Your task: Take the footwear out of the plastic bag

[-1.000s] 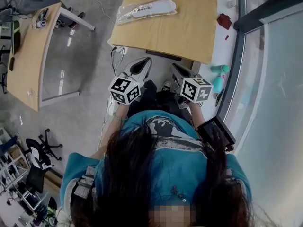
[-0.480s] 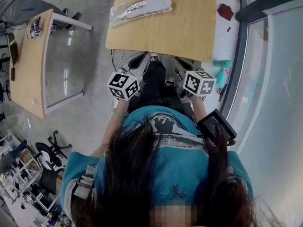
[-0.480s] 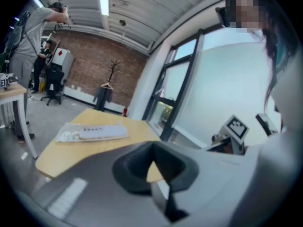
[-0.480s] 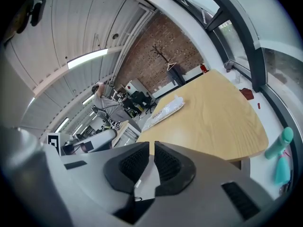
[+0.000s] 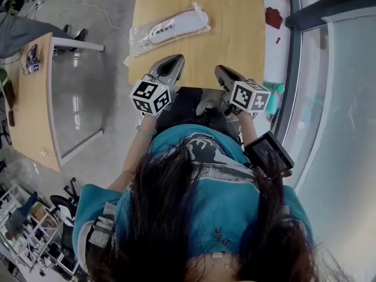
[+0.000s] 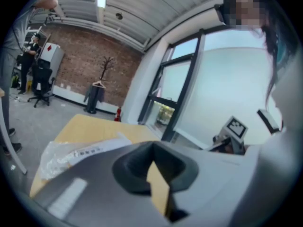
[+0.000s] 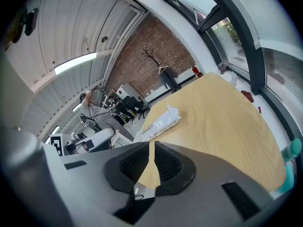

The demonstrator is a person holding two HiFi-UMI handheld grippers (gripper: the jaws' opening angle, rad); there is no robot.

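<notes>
A clear plastic bag (image 5: 170, 27) with a white, sole-shaped piece of footwear inside lies flat on the far left part of the wooden table (image 5: 235, 34). My left gripper (image 5: 174, 61) is over the table's near edge, a short way in front of the bag, shut and empty. My right gripper (image 5: 220, 73) is level with it to the right, jaws together with only a thin slit, nothing held. In the left gripper view, the bag (image 6: 78, 152) lies just left of the left gripper (image 6: 152, 148). From the right gripper (image 7: 152, 148), the bag (image 7: 158, 122) lies ahead and slightly left.
A second wooden table (image 5: 35, 98) stands to the left across bare floor. By the window frame (image 5: 288, 93) on the right are a teal bottle (image 5: 271, 98) and a red object (image 5: 274, 17). A person (image 6: 33, 46) stands far off by the brick wall.
Both grippers have moved forward from in front of my body to the near edge of the table, closer to the bag. Their jaws have stayed together.
</notes>
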